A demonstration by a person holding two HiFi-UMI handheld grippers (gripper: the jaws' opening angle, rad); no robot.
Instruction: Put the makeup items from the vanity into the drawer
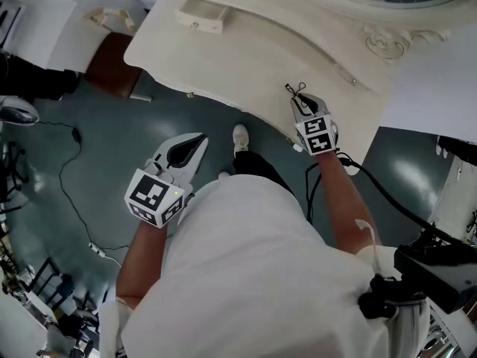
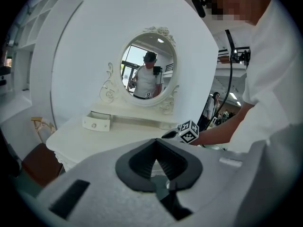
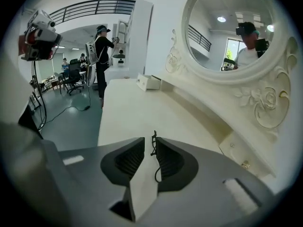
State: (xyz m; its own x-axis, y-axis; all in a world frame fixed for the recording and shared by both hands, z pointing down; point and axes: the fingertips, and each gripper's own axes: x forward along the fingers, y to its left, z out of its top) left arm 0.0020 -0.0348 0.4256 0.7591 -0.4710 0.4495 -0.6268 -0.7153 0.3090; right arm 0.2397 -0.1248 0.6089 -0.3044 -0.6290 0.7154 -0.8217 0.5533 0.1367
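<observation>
- The right gripper [image 1: 299, 100] hovers over the front edge of the white bench [image 1: 246, 58]. Its jaws are pinched onto a thin black item [image 1: 296, 89], which pokes out past their tips. The item looks like bent wire with a small loop, but I cannot tell what sort of makeup tool it is.
- The left gripper [image 1: 195, 145] hangs lower, off the bench and over the floor. Its jaws are clenched tip to tip with nothing between them.
- The small drawer [image 1: 200, 15] stands pulled open at the far left of the bench, well apart from the black item. No other makeup items show on the bench top.
- Judging by its look, the item is very light, springy and easy to bend or twist out of a grip. A light pinch across its thickest part should suit it.
- Only 1 narrow edge sits against the pads, so it could pivot or slip on the way across to the drawer.
</observation>
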